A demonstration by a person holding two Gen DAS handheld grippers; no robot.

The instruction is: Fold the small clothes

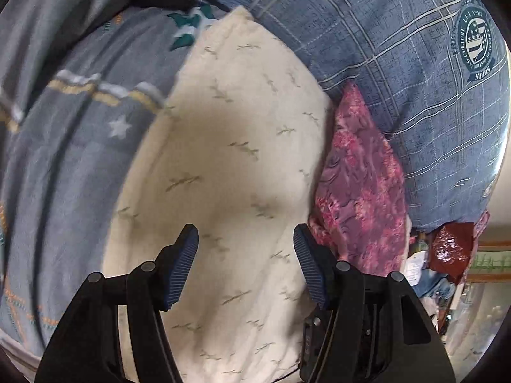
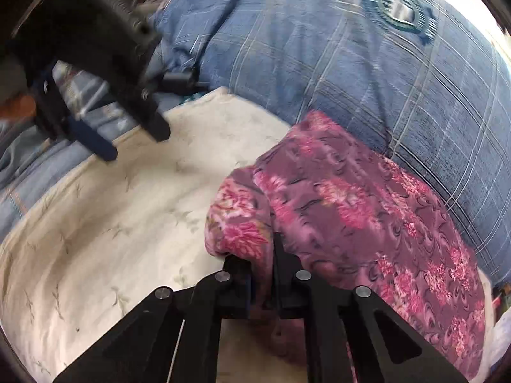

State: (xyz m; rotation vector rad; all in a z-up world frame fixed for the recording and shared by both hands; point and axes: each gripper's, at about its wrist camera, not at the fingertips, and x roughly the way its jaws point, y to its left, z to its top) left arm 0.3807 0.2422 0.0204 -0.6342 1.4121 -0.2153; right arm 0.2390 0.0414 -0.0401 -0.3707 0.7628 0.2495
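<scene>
Cream sheet (image 1: 223, 146) — blue plaid quilt (image 1: 399, 63) behind.

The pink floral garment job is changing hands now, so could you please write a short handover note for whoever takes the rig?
Left gripper: open, empty, hovering over the cream sheet.
Right gripper: shut on the pink floral garment, pinching its near edge.
The garment lies on the cream sheet, against the blue plaid duvet; one edge looks turned over.
Done: a fold seems started.
Left: complete the fold, flatten it, then release.
</scene>
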